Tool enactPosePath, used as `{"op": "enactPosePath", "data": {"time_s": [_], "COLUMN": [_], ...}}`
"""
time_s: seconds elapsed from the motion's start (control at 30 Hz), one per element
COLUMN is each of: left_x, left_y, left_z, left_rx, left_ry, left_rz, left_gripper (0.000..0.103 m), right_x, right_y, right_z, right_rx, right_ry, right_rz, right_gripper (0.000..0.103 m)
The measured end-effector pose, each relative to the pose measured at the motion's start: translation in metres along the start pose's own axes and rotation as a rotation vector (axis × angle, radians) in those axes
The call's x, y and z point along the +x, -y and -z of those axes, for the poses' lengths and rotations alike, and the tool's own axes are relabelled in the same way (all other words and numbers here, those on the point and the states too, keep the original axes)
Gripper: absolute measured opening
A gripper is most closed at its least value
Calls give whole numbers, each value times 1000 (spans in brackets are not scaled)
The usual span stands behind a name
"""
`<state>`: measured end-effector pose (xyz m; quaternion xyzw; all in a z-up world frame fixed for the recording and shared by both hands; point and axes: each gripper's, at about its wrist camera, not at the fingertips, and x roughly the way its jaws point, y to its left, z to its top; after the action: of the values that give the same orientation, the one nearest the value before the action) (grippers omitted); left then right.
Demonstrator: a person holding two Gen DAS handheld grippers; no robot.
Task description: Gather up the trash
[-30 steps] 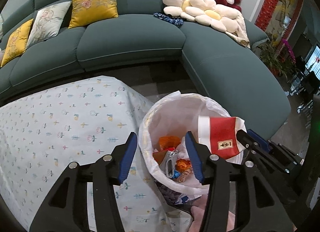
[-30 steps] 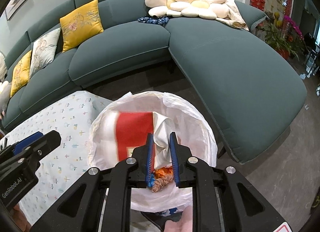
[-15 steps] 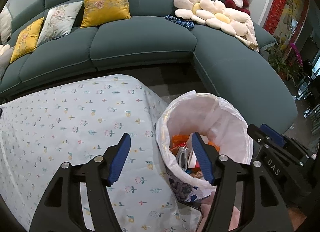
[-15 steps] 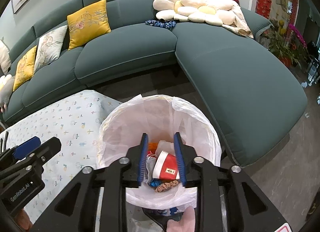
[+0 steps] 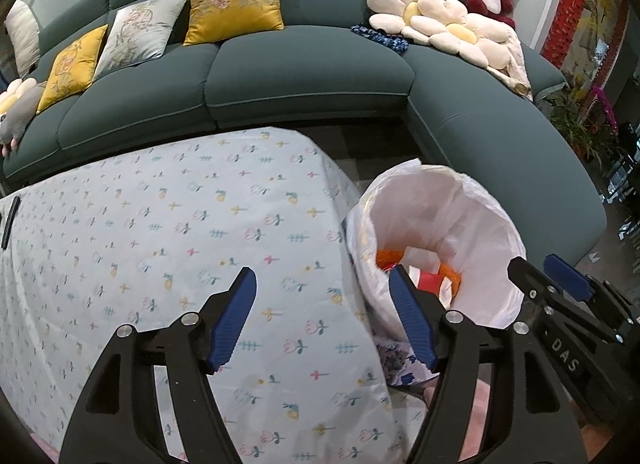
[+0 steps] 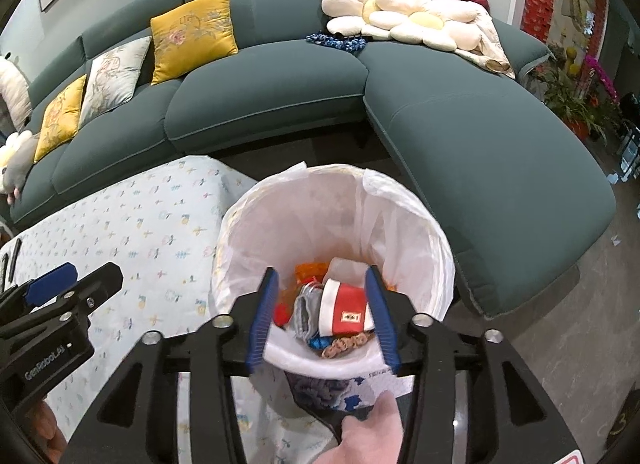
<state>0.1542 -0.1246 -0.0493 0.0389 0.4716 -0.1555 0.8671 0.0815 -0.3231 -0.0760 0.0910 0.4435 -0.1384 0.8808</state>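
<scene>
Both claws are letting go at once, and that is the news of this moment. Starting at our left, the left gripper hangs over the flowered tablecloth, its jaws spreading wider with nothing between them but bare cloth; a second ago it sat closer over the bin, and now the bin stands off past its right finger. No litter shows on the cloth ahead of this claw, only a dark slim object far out to its left, too small for us to name.

Moving right, the trash bin with its white liner sits just beside the table edge. The right gripper hovers above its mouth, jaws opening and empty. A second ago those jaws pinched the white edge of the red-and-white paper cup; now the cup lies on its side at the bottom of the bin, seen between our fingers but far below them, atop orange scraps and a grey crumpled piece.

So we judge this piece delivered, and both claws free to go looking for the next one.
</scene>
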Motion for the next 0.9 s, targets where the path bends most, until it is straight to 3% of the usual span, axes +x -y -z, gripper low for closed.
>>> {"op": "enactPosePath", "data": {"time_s": [0.33, 0.7, 0.9], "left_x": [-8, -13, -17], "left_y": [-16, -27, -29], "left_z": [27, 54, 62], "left_rx": [-9, -14, -21], "left_ry": [-5, -18, -8], "left_rz": [-47, -84, -90], "left_gripper": [72, 78, 80], "right_x": [-12, -18, -23], "right_y": [-9, -13, -13], "right_z": [23, 47, 53], "right_rx": [-13, -31, -16], "right_ry": [-2, -6, 7], "right_rz": [3, 6, 16], "right_gripper": [62, 69, 79]}}
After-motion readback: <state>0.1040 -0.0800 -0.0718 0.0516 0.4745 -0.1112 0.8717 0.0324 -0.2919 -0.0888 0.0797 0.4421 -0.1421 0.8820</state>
